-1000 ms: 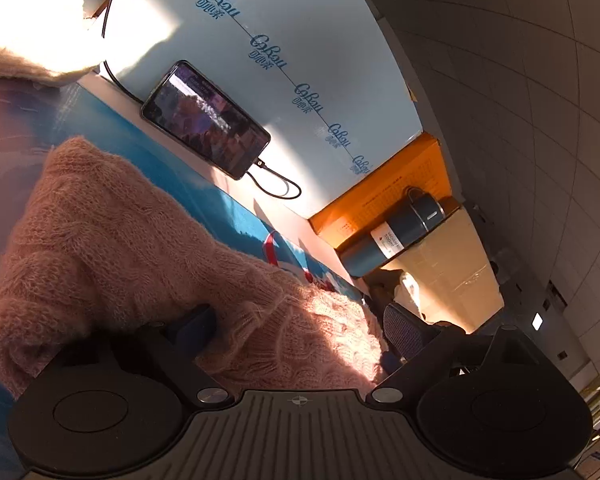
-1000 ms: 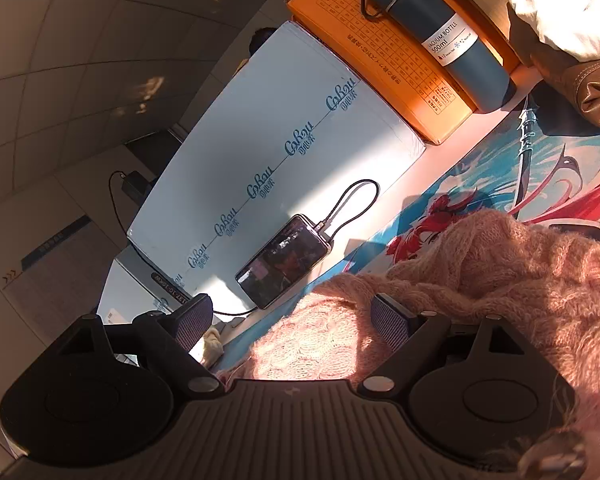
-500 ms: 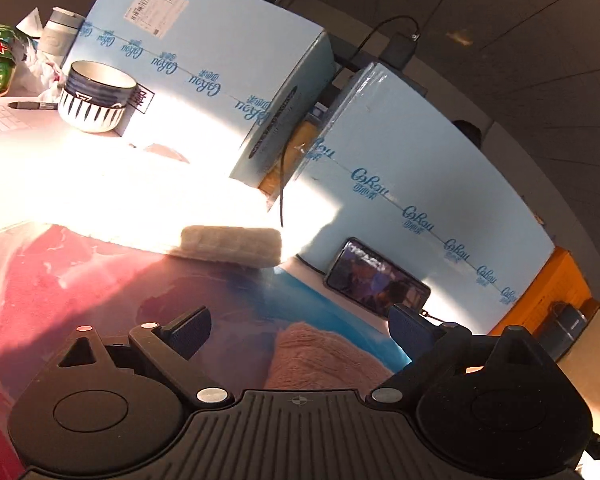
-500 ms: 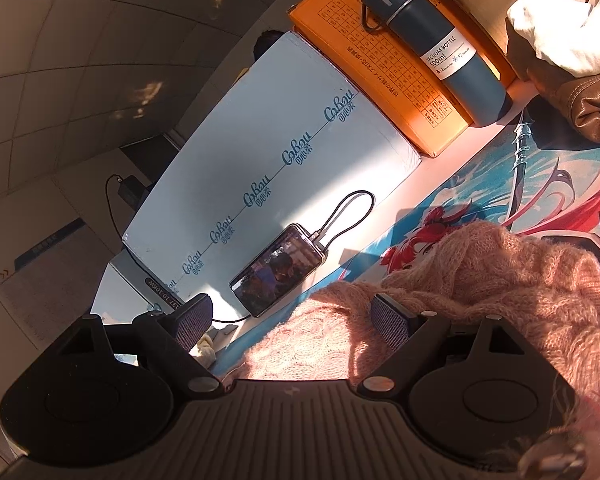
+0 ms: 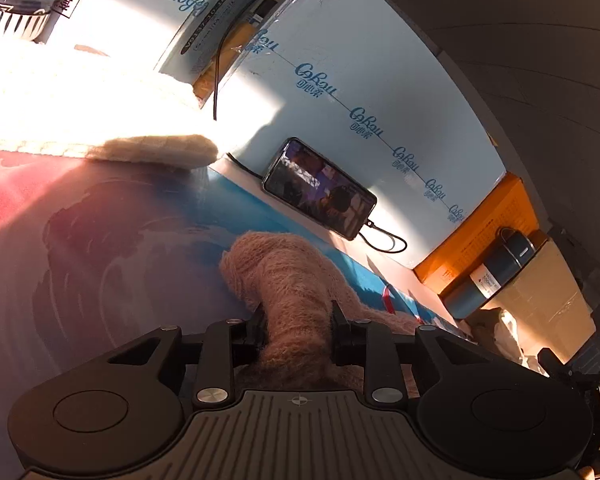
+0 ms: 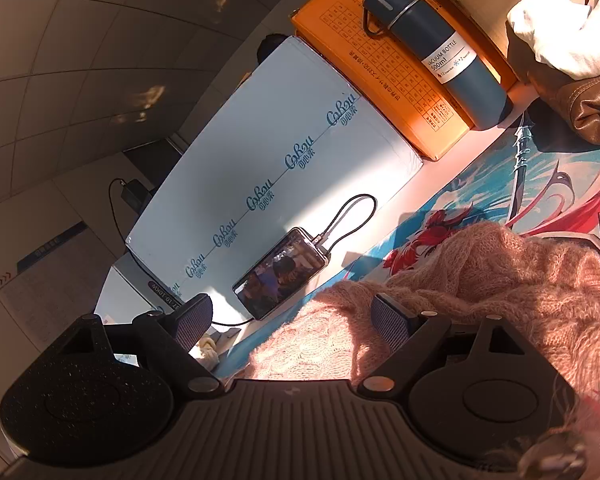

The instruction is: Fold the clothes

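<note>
The left gripper (image 5: 297, 322) has its jaws clamped on a bunched tube of the pink sweater (image 5: 296, 280), probably a sleeve. The right gripper (image 6: 290, 320) stands with jaws apart, holding nothing; its right finger (image 6: 390, 322) sits just above the knit. The sweater lies heaped on the printed mat (image 6: 560, 184).

Handling, as judged: soft, light, loosely knitted and fuzzy — it will sag and stretch, and the pads may snag the fibres. Take hold at a cuff, hem or shoulder seam, not mid-panel.

Count — one pink sweater, one cream garment (image 5: 156, 152), one phone (image 6: 280, 272), one vacuum bottle (image 6: 436, 48), one bowl (image 5: 20, 8).
</note>
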Motion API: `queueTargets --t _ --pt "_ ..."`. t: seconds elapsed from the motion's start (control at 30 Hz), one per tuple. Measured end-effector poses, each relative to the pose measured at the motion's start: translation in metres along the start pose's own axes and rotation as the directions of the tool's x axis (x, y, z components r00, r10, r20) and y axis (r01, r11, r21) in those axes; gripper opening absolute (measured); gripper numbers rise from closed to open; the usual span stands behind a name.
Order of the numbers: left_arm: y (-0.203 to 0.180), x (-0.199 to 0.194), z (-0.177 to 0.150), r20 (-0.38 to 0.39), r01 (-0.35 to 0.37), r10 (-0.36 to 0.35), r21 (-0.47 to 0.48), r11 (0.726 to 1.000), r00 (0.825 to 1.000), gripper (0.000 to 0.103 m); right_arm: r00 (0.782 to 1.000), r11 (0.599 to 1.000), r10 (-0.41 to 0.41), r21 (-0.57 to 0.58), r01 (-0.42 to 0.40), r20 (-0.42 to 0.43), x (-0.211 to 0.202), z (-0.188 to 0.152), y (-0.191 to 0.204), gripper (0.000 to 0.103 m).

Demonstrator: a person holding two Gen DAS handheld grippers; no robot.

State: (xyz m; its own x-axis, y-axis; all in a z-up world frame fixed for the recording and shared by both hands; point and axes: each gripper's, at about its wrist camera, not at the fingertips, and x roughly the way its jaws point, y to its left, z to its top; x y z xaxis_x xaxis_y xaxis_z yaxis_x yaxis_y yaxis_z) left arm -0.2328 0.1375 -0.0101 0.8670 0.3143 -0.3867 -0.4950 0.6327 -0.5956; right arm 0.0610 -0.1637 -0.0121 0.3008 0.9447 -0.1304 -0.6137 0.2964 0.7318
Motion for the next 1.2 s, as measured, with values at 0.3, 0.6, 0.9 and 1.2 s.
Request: queueTargets --t 0.3,0.6,0.9,1.2 --pt "-0.028 -0.033 0.030 0.269 -0.305 0.209 0.391 0.868 0.940 0.022 0.995 0.996 0.091 0.001 -0.091 -0.033 0.003 -0.003 0.006 0.086" --pt "-0.136 -0.018 -0.014 0.303 -0.183 -0.077 0.738 0.650 0.950 0.022 0.985 0.987 0.162 0.033 -0.160 -0.056 0.004 -0.008 0.010 0.086" --pt "-0.177 0.033 -0.081 -0.021 0.109 -0.200 0.890 0.442 0.980 0.028 0.972 0.971 0.226 0.088 -0.220 -0.066 0.002 -0.006 0.004 0.087" --pt "-0.132 0.015 -0.021 -0.055 0.274 -0.317 0.654 0.705 0.947 0.094 0.971 0.973 0.220 0.094 -0.212 -0.091 0.005 -0.006 0.002 0.087"
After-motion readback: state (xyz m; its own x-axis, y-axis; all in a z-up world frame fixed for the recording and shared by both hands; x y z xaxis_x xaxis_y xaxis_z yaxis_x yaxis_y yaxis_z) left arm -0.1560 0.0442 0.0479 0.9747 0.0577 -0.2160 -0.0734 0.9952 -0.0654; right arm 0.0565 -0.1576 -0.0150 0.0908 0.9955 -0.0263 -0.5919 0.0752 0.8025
